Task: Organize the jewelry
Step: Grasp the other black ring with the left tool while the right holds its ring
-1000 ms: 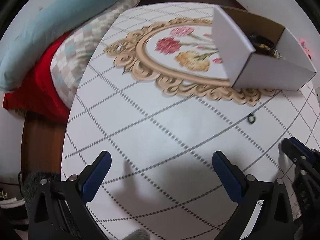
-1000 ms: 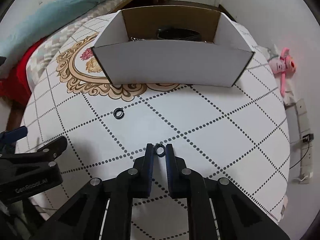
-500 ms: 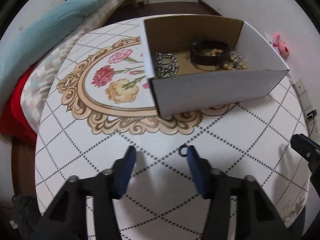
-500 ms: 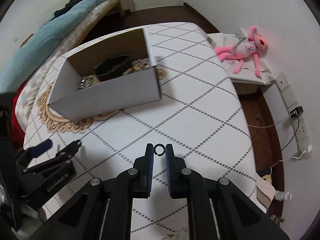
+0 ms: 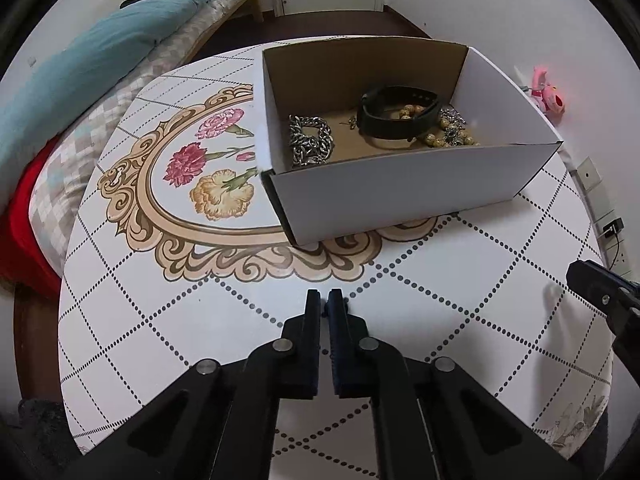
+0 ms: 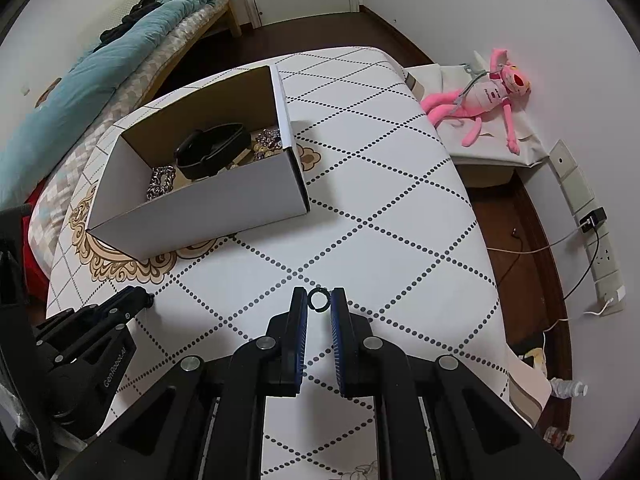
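Right hand-held gripper (image 6: 319, 300): jaws clamped on a small black ring (image 6: 319, 299), held upright at the fingertips, above the bench (image 6: 400, 208).

Left hand-held gripper (image 5: 324, 300): jaws have just been closing and are now fully closed, tips down at the bench top. In the right wrist view a small dark piece sticks out at its tip (image 6: 150, 300), possibly a second ring; too small to confirm.

Cardboard box (image 5: 400, 184) sits on the bench at 12 o'clock from the left gripper and 10 o'clock from the right one. Inside it: silver chain (image 5: 310, 140) at the 9 o'clock side, black band (image 5: 396, 116) in the middle, beaded bracelet (image 5: 436, 136) at the 3 o'clock side.

Pink plush toy (image 6: 484, 100) lies off the bench, 2 o'clock in the right wrist view. Bed with teal duvet (image 5: 80, 64) at 10 o'clock.
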The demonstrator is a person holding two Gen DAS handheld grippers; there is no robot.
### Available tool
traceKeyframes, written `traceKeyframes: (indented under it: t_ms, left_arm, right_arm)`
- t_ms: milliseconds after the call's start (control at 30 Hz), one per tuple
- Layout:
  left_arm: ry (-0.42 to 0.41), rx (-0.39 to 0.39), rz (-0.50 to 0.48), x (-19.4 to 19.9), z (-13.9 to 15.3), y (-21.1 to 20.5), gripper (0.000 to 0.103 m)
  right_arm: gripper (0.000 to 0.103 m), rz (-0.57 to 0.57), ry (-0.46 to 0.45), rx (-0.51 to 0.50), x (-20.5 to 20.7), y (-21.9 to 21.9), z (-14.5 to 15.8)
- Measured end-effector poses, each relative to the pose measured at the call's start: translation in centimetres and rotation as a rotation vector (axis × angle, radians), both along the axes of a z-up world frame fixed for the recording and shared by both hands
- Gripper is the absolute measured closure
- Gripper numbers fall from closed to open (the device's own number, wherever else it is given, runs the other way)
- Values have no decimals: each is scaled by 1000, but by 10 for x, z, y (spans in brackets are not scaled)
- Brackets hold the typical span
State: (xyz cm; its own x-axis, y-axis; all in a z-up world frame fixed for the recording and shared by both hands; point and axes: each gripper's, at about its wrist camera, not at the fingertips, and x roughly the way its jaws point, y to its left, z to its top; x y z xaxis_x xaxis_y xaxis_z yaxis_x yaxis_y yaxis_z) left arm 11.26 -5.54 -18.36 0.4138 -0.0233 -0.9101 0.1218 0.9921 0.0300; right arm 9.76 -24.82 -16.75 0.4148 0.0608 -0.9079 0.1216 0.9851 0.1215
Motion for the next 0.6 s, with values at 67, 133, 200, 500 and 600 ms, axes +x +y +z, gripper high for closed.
traceKeyframes:
  t_ms: [67, 133, 200, 500, 600]
  left_arm:
    - [-1, -16, 1, -3, 3, 1, 101]
    - [-4, -31, 1, -7, 7, 3, 102]
    - [-6, -56, 4, -13, 13, 7, 102]
    - [-25, -171, 90, -31, 45, 51, 102]
    - [-32, -190, 108, -30, 49, 60, 102]
  right_arm:
    - [91, 1, 0, 4, -1, 1, 0]
    - [91, 3, -2, 9, -2, 1, 1]
    - [91, 7, -3, 13, -3, 2, 2]
    - [91, 6, -18, 60, -10, 2, 11]
    - [91, 7, -22, 78, -10, 3, 12]
